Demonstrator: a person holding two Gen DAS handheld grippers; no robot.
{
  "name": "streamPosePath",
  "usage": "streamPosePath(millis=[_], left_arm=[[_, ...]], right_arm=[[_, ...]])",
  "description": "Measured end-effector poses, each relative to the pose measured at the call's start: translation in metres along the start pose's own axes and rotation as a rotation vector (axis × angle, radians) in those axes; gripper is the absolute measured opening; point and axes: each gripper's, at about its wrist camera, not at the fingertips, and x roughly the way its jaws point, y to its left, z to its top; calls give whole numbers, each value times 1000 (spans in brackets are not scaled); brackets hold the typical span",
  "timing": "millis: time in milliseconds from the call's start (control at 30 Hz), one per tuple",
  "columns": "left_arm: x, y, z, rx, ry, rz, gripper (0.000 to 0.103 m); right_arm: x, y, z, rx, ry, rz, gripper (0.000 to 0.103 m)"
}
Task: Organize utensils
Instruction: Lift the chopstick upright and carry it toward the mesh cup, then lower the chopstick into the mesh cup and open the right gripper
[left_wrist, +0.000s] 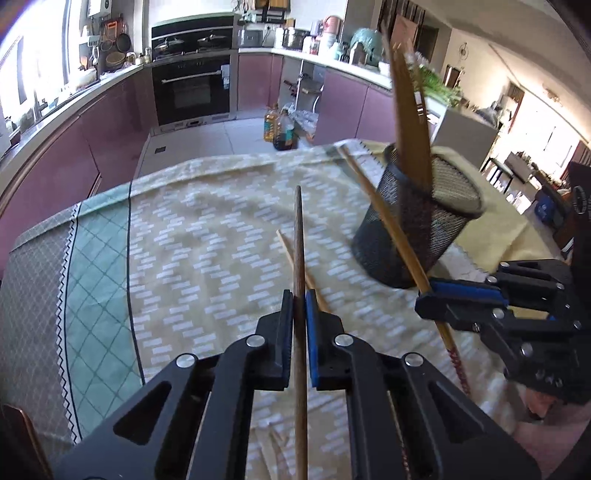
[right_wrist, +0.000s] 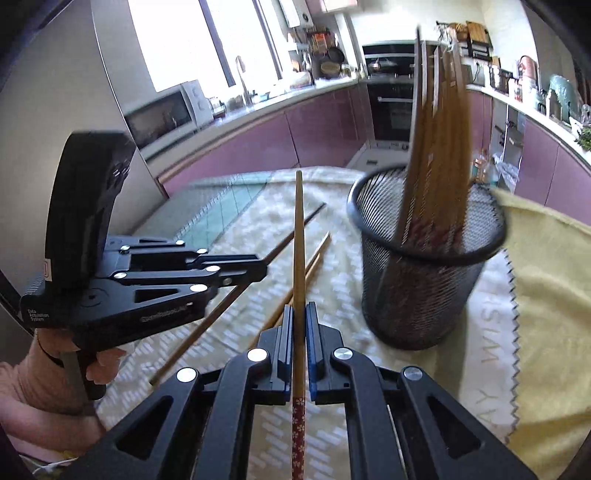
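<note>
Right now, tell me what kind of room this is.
A home kitchen, most likely: a built-in oven under a hob with pans, a microwave by the sink tap, and purple cabinets along the counter.

A table is covered by a patterned tablecloth (left_wrist: 207, 236), on which a black mesh holder (right_wrist: 424, 280) is stood partly on a yellow cloth (right_wrist: 546, 295), with loose chopsticks (right_wrist: 314, 258) laid just beside the holder.
</note>
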Motion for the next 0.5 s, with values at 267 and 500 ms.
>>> streamPosePath(millis=[267,500], left_arm=[[-63,-9,12,6,-128,-103,7],[-106,-16,21,12,-213,-179,7]], right_arm=[[-45,-12,6,22,-114,3,6],[-68,-17,17,21,-187,7,6]])
